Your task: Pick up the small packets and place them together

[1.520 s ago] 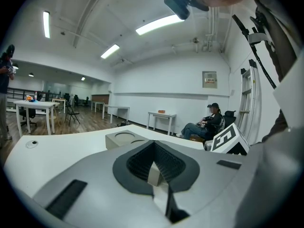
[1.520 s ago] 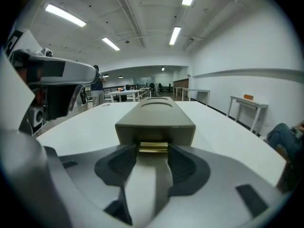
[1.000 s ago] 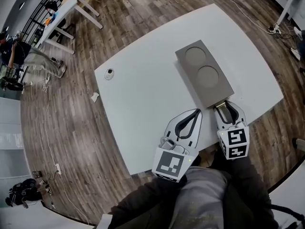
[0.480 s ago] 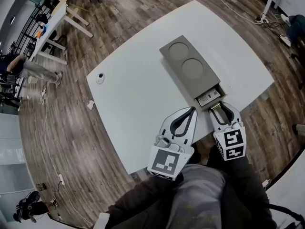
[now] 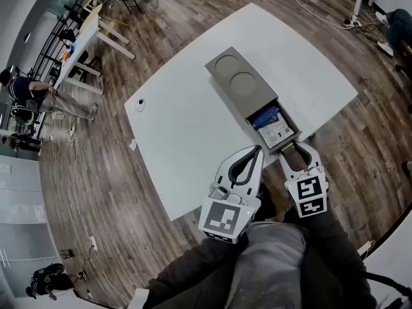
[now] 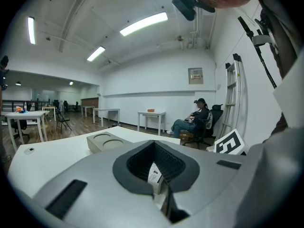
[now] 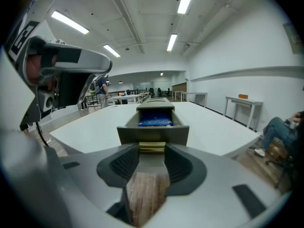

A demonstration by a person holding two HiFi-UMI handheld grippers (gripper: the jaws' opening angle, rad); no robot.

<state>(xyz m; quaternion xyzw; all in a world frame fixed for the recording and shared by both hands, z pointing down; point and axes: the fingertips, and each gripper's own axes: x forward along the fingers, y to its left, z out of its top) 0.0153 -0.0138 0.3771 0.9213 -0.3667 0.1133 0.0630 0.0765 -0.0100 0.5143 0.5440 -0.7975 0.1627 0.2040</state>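
Blue-white packets (image 5: 271,123) fill open drawer (image 7: 153,135); right gripper (image 5: 288,149) fingers clamp its handle (image 7: 152,147); left gripper (image 5: 259,150) fingers closed.

Large open office with a wood-plank floor (image 5: 161,18) and white walls (image 6: 156,80).
Strip lights (image 6: 142,23) glow on the ceiling. White desks (image 5: 89,23) line one side, a big white table (image 5: 193,108) stands in the middle, and a small framed notice (image 6: 195,75) hangs on the far wall.

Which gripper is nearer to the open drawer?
Right. The right gripper grips the brass handle of the drawer; the left gripper hangs apart, to its left in the head view.
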